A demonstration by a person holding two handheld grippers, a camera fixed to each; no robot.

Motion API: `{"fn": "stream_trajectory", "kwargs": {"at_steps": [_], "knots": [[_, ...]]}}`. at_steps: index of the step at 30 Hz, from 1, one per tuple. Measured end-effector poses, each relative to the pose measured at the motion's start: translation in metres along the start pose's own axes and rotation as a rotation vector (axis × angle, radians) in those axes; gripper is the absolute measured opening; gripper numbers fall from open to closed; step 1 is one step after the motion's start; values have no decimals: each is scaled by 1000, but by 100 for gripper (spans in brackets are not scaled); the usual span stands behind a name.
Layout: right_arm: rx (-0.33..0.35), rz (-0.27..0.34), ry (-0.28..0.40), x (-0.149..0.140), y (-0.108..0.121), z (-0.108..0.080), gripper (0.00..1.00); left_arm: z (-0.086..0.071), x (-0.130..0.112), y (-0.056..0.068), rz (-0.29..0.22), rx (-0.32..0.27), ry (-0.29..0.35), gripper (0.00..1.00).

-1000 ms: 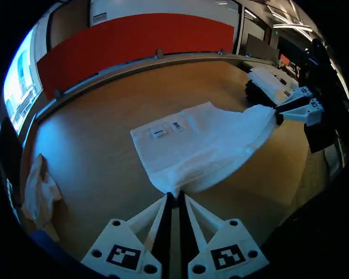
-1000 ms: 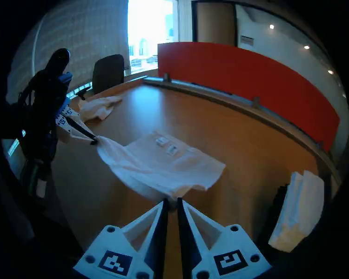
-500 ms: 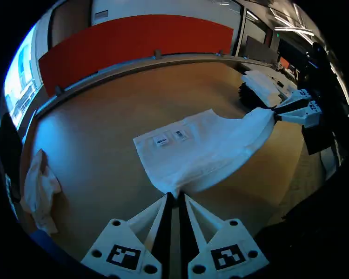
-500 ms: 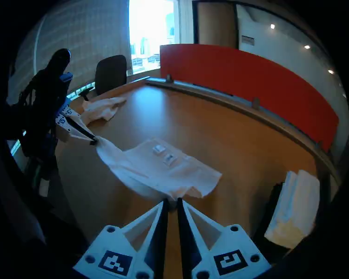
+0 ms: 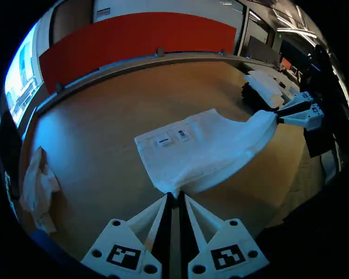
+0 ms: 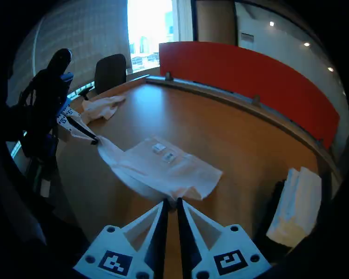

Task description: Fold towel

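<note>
Open office, big curved wooden worktop (image 5: pixel 95 116), red partition (image 5: pixel 137 37) running along the back beyond the towel (image 5: pixel 202 144). Far left of the towel, a bright window (image 6: pixel 149 32) and a dark chair (image 6: pixel 110 72) pushed up to the edge. Nearer in, left of the towel, a crumpled cloth (image 5: pixel 37 186) dumped loose, probably waiting its turn.

Then the left gripper (image 5: pixel 174 195), jaws pressed together, pinching the towel's left near corner, raised clear of the worktop. Towel itself mid-worktop, white, far half lying flat, near edge slung up between the two grips and sagging in the middle. Held that way, at a guess, to keep the edge taut and square for carrying over onto the flat half. Barely begun, by the look of it, this first fold.

On the flat part, two small tags (image 5: pixel 172 137) side by side, dark print on white, too small to read.

Right of the towel, the right gripper (image 5: pixel 278 115), jaws likewise closed on the other near corner. Far right of the towel, a stack of folded white towels (image 5: pixel 267 86), presumably the finished pile, parked out of the way.
</note>
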State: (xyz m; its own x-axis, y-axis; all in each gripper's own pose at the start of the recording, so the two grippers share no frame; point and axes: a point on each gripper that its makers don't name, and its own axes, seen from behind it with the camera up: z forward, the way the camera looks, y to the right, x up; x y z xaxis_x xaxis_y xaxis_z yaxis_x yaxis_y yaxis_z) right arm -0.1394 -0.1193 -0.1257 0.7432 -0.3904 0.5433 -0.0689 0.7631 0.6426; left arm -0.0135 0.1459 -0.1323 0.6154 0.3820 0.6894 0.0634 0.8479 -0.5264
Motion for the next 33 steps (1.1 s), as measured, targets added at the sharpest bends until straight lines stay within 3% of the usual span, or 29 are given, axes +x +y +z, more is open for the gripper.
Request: {"fn": "stream_trajectory", "kwargs": {"at_steps": [9,21,33], "knots": [[-17,-5,-20,0,16,20,13,24,13,-13,14,17,2,10],[-28,38,-38,2,41,55,13,62,28,-33,9,28,-8,10],[-34,55,-73,-10,53,72,13,88,28,-38,8,22,-25,10]]}}
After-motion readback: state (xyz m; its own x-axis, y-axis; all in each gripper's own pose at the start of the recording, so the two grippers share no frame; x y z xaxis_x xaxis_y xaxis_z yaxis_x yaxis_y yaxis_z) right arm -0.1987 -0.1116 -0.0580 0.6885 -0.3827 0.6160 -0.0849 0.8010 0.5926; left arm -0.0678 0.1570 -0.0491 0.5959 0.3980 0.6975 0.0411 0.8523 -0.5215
